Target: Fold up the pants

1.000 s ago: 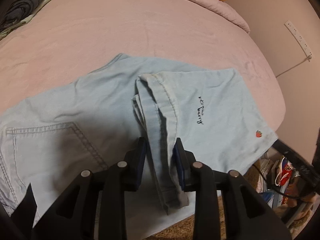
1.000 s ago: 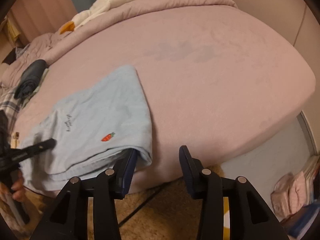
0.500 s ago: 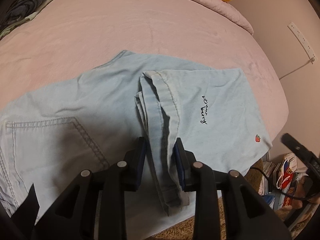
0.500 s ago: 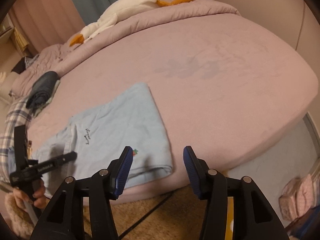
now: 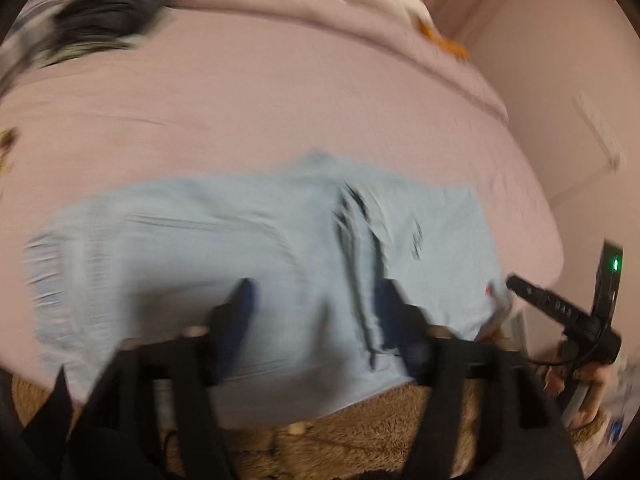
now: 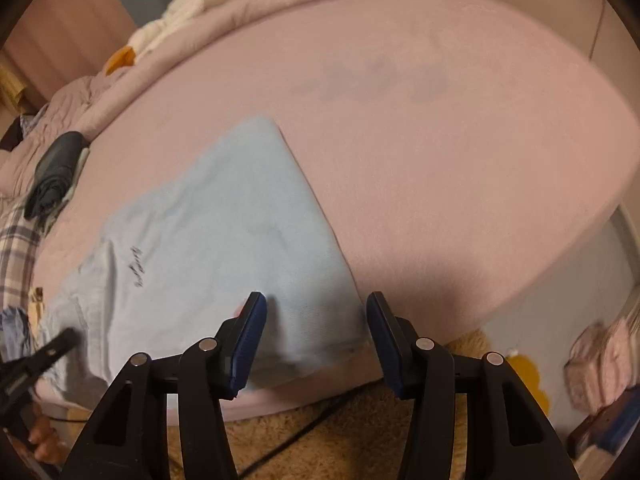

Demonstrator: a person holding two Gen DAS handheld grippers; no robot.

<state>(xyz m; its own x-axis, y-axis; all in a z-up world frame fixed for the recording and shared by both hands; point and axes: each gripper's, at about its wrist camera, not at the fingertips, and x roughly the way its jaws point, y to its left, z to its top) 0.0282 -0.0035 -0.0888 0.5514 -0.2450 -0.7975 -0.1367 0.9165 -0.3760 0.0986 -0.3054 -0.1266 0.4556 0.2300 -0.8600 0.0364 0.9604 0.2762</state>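
Left gripper is opening above the pants, gripping nothing; right gripper is hovering open over their corner.

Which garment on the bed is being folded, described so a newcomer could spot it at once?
Start at the big pink bed and look to its near edge, above the brown rug. The light blue pants lie flat there, partly folded. Unlike the dark rolled clothing farther back, they are pale denim with small dark script stitched on the top layer.
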